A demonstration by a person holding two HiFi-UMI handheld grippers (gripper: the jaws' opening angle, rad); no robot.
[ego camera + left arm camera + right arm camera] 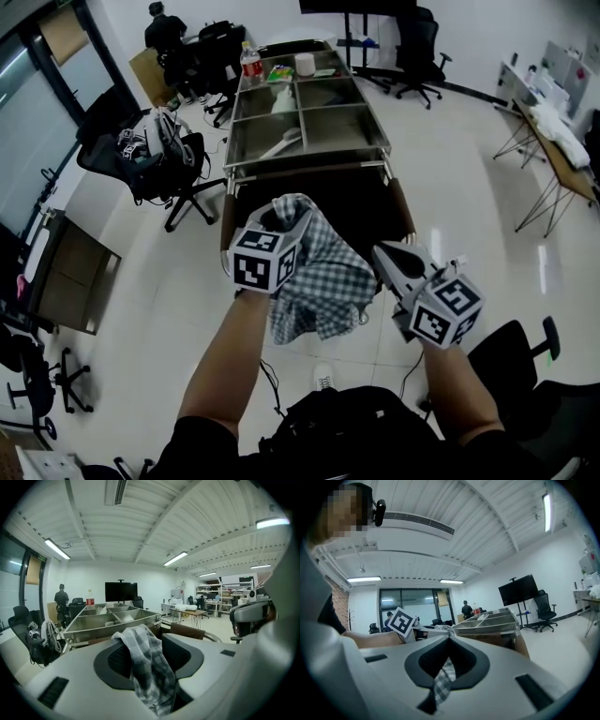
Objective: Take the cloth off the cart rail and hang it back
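Fingers (65, 677) of the left gripper (147, 641) gape half-open round the cloth (150, 667); pinched only by the right gripper (447, 644), centre frame, it may slip.

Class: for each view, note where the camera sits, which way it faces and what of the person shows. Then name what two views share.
Head view: on the person's head, facing steeply down at the cart; left forearm, right forearm, left gripper and right gripper show, checked cloth between.
Left gripper view: on the left gripper, looking along its parted jaws, cloth draped between, toward the cart; no body.
Right gripper view: on the right gripper, along jaws shut on the cloth; left forearm shows.
Both gripper views share cart and cloth.
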